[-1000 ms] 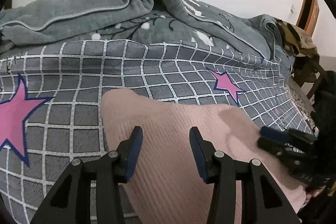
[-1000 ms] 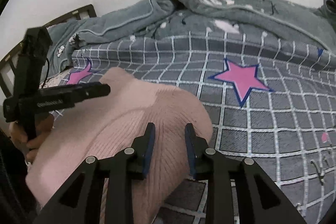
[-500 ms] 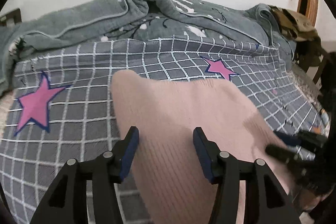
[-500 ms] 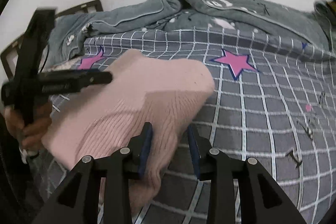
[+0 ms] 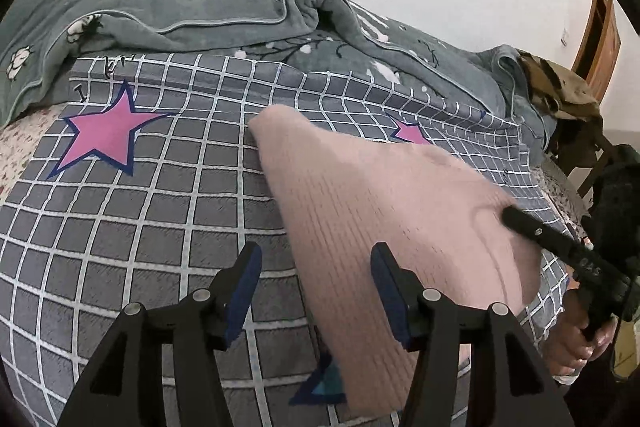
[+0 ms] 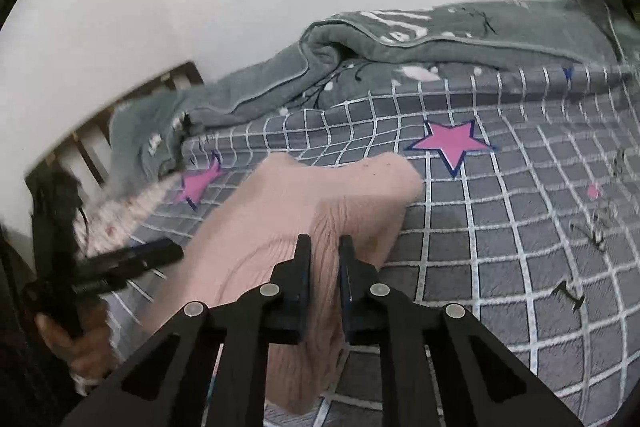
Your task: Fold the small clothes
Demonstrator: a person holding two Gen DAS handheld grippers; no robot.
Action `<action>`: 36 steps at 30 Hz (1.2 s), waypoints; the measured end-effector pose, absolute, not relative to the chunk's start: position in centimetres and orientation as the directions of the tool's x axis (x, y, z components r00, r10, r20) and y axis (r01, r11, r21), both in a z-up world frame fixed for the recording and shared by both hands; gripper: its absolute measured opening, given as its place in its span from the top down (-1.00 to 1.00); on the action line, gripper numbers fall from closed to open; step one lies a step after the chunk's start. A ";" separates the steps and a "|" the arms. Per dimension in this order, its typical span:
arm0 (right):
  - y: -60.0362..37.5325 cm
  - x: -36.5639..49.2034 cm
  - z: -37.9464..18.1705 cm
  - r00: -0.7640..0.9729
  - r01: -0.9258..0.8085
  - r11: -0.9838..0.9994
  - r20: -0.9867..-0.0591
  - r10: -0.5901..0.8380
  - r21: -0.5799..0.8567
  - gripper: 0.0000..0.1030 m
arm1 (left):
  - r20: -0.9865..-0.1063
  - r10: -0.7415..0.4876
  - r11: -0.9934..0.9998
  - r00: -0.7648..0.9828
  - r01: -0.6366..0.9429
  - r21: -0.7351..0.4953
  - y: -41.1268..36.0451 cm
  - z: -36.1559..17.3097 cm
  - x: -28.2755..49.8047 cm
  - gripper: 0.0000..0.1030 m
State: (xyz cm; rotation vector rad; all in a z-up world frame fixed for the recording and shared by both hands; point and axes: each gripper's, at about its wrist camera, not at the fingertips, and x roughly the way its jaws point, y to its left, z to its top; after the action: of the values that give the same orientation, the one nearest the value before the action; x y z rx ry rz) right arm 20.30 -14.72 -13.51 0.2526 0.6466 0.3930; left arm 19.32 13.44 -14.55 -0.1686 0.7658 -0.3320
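— Two grippers we have over one small garment, so let us go from the left across. On the far left the grey checked bedsheet [image 5: 168, 211] lies bare, with a pink star [image 5: 105, 135] on it and the grey blanket [image 5: 224, 15] bunched along the wall behind.

— And our left gripper [image 5: 316, 285]?

— Its jaws are opening. The left edge of the pink knit garment [image 5: 384, 211] runs between them, but the blue pads do not press on it, so we hold nothing there.

— Then the garment itself?

— It lies on the sheet, towards the near right part of the bed, its far edge rounded over like a fold.

— And at the right?

— Our right gripper [image 6: 325, 247] has its jaws closing, and a ridge of the pink knit bunches between them; we judge it pinched.

— So which step are we in?

— We judge we are mid-fold: one side is gripped, the other let go. Next we would carry the pinched edge across without dragging the whole piece, and the left gripper should either pin the knit down or take a fresh hold.
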 end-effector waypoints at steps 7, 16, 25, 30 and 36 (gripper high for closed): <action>-12.7 20.1 -15.7 0.678 -0.279 0.940 -0.654 0.337 0.195 0.57 | -0.683 -0.325 0.946 0.655 0.223 -0.237 12.3 -15.2 18.3 -0.07; -12.6 18.3 -15.4 0.703 -0.287 0.951 -0.649 0.292 0.117 0.52 | -0.716 -0.324 0.946 0.619 0.238 -0.222 10.8 -15.6 16.8 -0.07; -13.2 16.2 -16.1 0.705 -0.267 0.958 -0.656 0.269 0.106 0.36 | -0.732 -0.295 0.953 0.615 0.240 -0.183 9.6 -16.4 14.7 -0.10; -14.6 15.1 -15.8 0.708 -0.264 0.953 -0.640 0.297 0.151 0.23 | -0.741 -0.286 0.956 0.608 0.232 -0.178 10.1 -16.9 13.7 -0.13; -14.9 14.2 -16.1 0.697 -0.286 0.944 -0.640 0.323 0.165 0.23 | -0.761 -0.289 0.950 0.581 0.275 -0.151 9.7 -17.6 12.1 -0.13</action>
State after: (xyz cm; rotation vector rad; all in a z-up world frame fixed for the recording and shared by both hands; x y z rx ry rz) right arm 14.24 -14.85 -16.13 0.0539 0.7236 0.3394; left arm 12.05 9.66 -17.61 -0.0172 0.8924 -0.3296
